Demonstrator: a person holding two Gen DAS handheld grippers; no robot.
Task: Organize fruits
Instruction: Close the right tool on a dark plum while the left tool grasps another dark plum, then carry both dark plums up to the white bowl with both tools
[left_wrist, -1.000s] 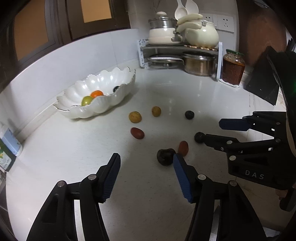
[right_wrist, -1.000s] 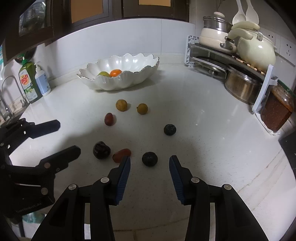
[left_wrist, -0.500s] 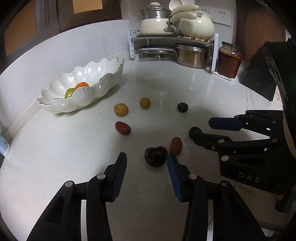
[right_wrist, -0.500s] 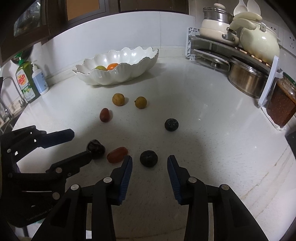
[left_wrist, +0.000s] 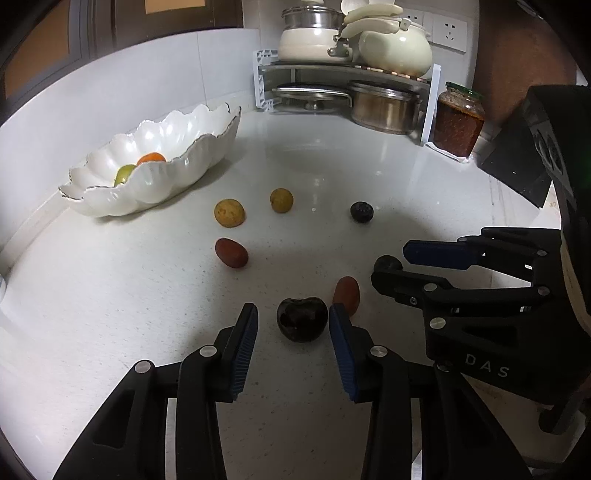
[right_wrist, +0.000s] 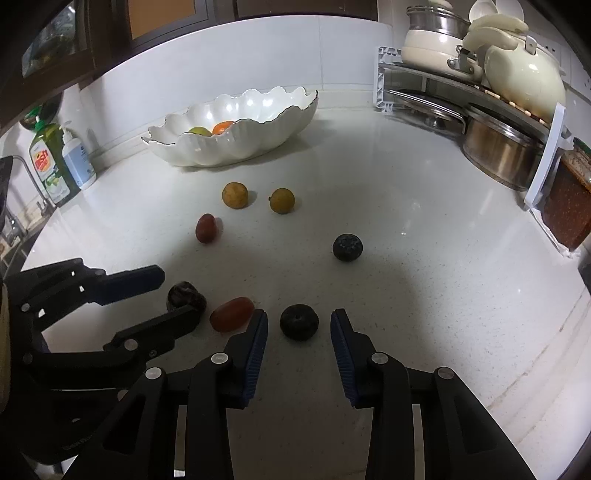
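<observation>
While its jaws are closing, the left gripper straddles a dark heart-shaped fruit that sits on the white surface; a gap shows on each side of the fruit, so the blue pads do not press it. Just beside that fruit, to its right in the left wrist view, lies an oblong reddish fruit. The right gripper is closing as well, its pads set narrowly to either side of a round dark fruit without touching it. Farther out on the surface rest another reddish fruit, two yellow-brown round fruits and a dark, rough-skinned ball, all apart from one another. Beyond them, near the tiled wall, a white scalloped bowl holds a green fruit and an orange one. A corner rack with pots stands at the far right, and soap bottles at the left.
</observation>
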